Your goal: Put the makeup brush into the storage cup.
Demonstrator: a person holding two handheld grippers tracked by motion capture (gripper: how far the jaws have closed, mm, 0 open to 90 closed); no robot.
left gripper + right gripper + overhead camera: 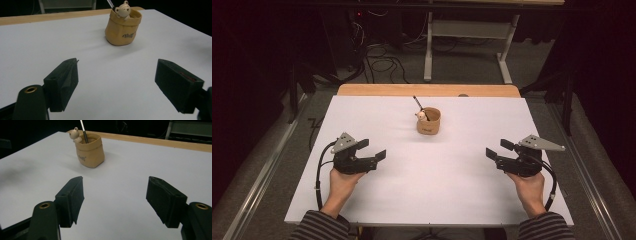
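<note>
so there's a white table (427,195) with a wooden strip along its far edge, and a little tan holder (428,121) sitting on it, toward the far side and roughly centred left to right. it looks like a soft sack shape with some dark lettering on the side, though the print is too small to read properly. a tiny cream bear figure (123,10) peeks over its rim, and a thin dark pen (83,131) stands in it, leaning a bit.

the left gripper (371,151) rests low over the table's left part, held in the person's hand, jaws spread wide with nothing between them. in the left gripper view the holder sits ahead and a bit right of the gap, well apart from the jaws.

the right gripper (496,150) mirrors it on the right part of the table, jaws also spread wide and bare. in the right gripper view the holder sits ahead and off to the left, also well apart.

both grippers point inward toward the middle of the table, and the holder is between them but farther away from the person. striped sleeves (319,227) show at the bottom of the high view. beyond the table there's a grey floor with cables (379,62) and a metal table frame (467,45).
</note>
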